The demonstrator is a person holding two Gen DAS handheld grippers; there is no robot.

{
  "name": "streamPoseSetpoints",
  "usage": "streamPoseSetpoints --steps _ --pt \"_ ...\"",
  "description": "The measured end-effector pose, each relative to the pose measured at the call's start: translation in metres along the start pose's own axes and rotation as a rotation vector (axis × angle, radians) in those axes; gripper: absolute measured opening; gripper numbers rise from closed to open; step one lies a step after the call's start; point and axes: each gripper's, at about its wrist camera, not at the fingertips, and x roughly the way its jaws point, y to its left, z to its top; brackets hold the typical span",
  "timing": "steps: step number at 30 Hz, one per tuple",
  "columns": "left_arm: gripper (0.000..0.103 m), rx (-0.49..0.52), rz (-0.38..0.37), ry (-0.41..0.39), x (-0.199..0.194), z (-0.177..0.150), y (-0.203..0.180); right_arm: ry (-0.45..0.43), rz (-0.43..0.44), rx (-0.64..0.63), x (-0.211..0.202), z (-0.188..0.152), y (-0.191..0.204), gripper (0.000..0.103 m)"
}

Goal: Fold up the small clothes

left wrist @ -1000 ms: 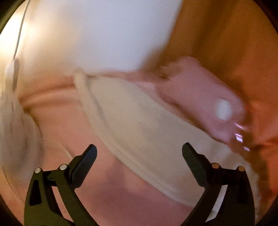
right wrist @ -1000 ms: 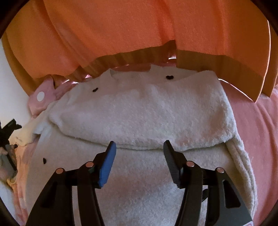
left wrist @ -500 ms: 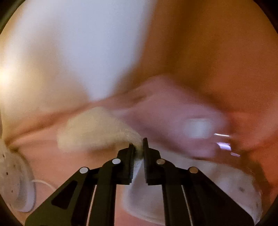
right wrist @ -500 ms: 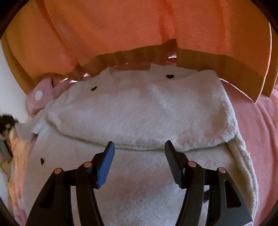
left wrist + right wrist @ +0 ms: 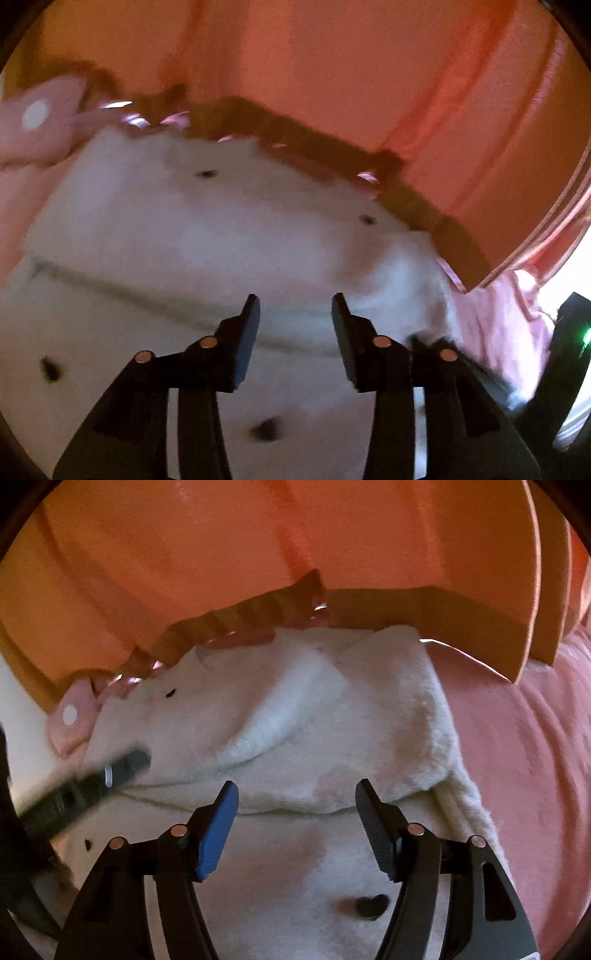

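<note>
Both pairs of fingers stand apart with nothing clamped between them. On the left gripper [image 5: 295,314] the black fingers [image 5: 243,339] are partway apart and opening, empty, over the fold edge of a fluffy white garment [image 5: 184,240]. On the right gripper [image 5: 295,805] the fingers, one with a blue ribbed pad [image 5: 218,830], are spreading wider, also empty, above the same garment [image 5: 332,738]. Its thick terry-like pile carries small dark heart-shaped marks [image 5: 371,904]; an upper layer is folded down, its soft rounded edge just ahead of the fingertips. Beyond the fingers hangs smooth orange fabric [image 5: 258,554] in broad pleats. Pink cloth [image 5: 517,757] lies beside the right fingers; a pink dotted piece [image 5: 72,716] sits far left.
</note>
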Motion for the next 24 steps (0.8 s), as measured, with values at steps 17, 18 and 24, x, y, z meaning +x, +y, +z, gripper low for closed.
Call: streamPoseSetpoints --steps 17,18,24 --pt "0.071 -0.598 0.046 -0.094 -0.022 0.014 0.197 0.007 0.069 0.164 0.036 0.025 -0.038 0.065" --pt "0.071 -0.615 0.033 -0.1 -0.022 0.017 0.201 0.003 0.077 0.169 0.037 0.025 -0.039 0.065" --pt "0.058 -0.585 0.069 -0.093 -0.013 0.024 0.204 -0.008 0.135 0.188 0.048 0.03 -0.041 0.066"
